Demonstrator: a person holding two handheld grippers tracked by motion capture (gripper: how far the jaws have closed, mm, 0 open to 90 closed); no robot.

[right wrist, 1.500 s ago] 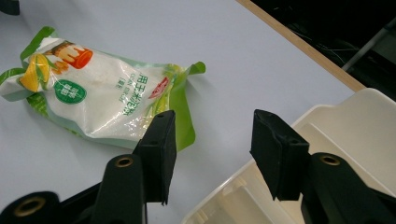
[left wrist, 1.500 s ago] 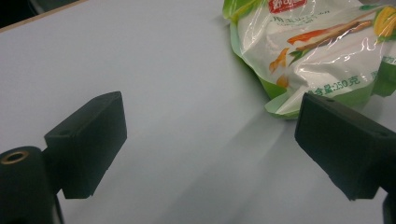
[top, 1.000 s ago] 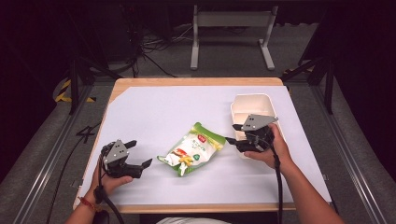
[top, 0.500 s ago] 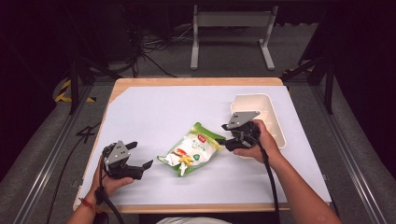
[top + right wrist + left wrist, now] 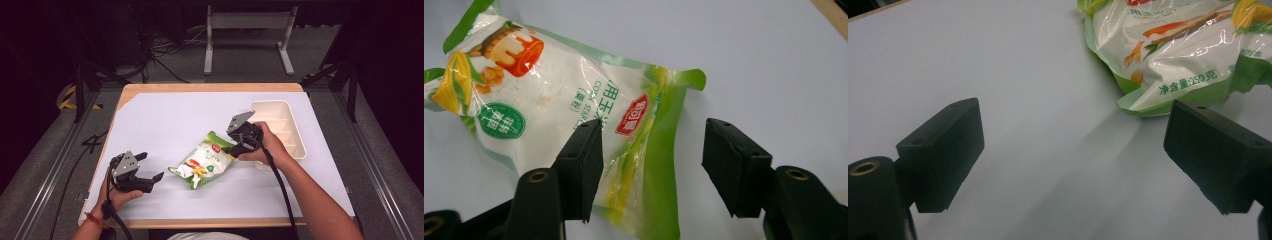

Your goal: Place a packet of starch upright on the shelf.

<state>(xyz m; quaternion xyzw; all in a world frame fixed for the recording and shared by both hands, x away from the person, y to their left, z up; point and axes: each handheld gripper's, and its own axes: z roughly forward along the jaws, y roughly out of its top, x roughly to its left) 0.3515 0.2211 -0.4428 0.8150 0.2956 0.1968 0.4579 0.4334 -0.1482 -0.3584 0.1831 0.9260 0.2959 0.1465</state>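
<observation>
Under right gripper point(image 5: 651, 165) — jaws just opening — starch bag's point(image 5: 574, 115) corner, edge cut off.

Glossy crinkled plastic pouch point(image 5: 574, 115), matt white table sheet point(image 5: 165, 125), smooth plastic tray point(image 5: 295, 142).

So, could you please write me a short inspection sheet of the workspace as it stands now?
Surface: white sheet over a wooden table.
Job's things: green and white food pouch lying flat mid-table; white divided tray at the right.
Clutter: nothing seen.
Grippers: left gripper open, resting left of the pouch, apart from it. Right gripper open; its jaws have just been opening and straddle the pouch's top edge without pressing.
Cables: one black cable along the right forearm.
Surroundings: dark floor, grey metal stand, loose wires.
</observation>
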